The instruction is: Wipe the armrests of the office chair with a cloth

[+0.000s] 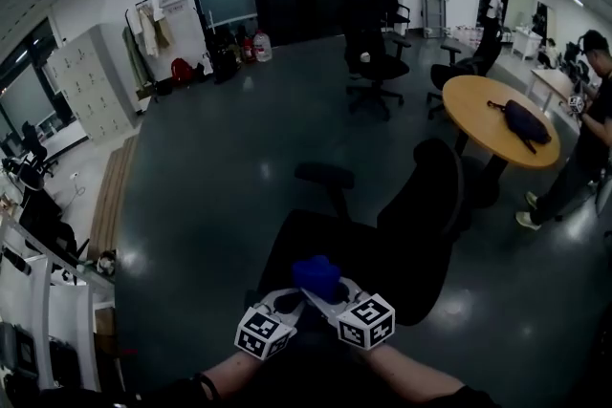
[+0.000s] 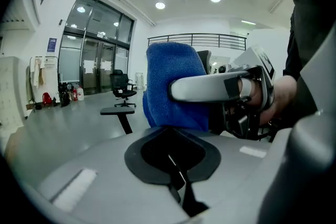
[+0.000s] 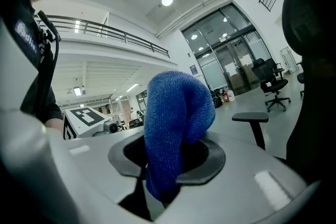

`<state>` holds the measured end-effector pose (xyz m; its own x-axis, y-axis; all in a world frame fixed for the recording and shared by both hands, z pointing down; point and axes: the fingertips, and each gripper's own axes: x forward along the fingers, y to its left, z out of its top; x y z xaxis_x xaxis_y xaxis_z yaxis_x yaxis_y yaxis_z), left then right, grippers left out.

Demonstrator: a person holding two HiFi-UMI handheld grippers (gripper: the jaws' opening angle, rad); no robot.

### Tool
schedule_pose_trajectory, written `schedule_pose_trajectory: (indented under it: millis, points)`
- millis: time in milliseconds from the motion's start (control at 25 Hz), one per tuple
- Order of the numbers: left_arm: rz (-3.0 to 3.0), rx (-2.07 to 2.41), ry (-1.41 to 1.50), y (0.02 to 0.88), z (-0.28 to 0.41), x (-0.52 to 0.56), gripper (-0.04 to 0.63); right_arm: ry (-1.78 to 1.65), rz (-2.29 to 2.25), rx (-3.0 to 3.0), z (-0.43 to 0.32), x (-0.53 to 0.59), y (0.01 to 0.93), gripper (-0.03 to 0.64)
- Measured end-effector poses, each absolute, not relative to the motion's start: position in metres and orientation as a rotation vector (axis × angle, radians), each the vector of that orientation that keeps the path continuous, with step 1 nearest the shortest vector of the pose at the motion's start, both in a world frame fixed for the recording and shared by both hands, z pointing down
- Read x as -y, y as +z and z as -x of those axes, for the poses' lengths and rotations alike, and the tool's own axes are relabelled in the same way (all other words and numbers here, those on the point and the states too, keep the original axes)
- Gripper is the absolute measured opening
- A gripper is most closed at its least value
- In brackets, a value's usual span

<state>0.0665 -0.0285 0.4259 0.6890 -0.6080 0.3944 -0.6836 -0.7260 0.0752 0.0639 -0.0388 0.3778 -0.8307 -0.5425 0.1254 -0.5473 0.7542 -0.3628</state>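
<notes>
A black office chair point(image 1: 421, 205) stands just in front of me, one armrest point(image 1: 325, 175) out on its far left side. That armrest also shows in the left gripper view point(image 2: 118, 110) and the right gripper view point(image 3: 251, 118). Over the seat, my right gripper point(image 1: 330, 296) is shut on a bunched blue cloth point(image 1: 317, 277), which rises out of its jaws point(image 3: 176, 113). My left gripper point(image 1: 287, 301) sits close beside it on the left, its jaws point(image 2: 176, 165) shut with nothing in them. From the left gripper view the cloth point(image 2: 170, 86) hangs behind a white finger of the right gripper point(image 2: 231, 89).
A round wooden table point(image 1: 478, 100) with a dark bag point(image 1: 521, 121) stands at the right, a person point(image 1: 588, 129) beside it. More black chairs point(image 1: 378, 57) stand farther back near glass doors. Lockers point(image 1: 91, 81) and desks line the left wall.
</notes>
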Motion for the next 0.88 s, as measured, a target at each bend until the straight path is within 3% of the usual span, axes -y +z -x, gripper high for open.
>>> schedule_pose_trajectory:
  millis: [880]
  points:
    - [-2.795, 0.812, 0.32, 0.415, -0.027, -0.068, 0.018, 0.46, -1.015, 2.839, -0.019, -0.059, 0.366, 0.135]
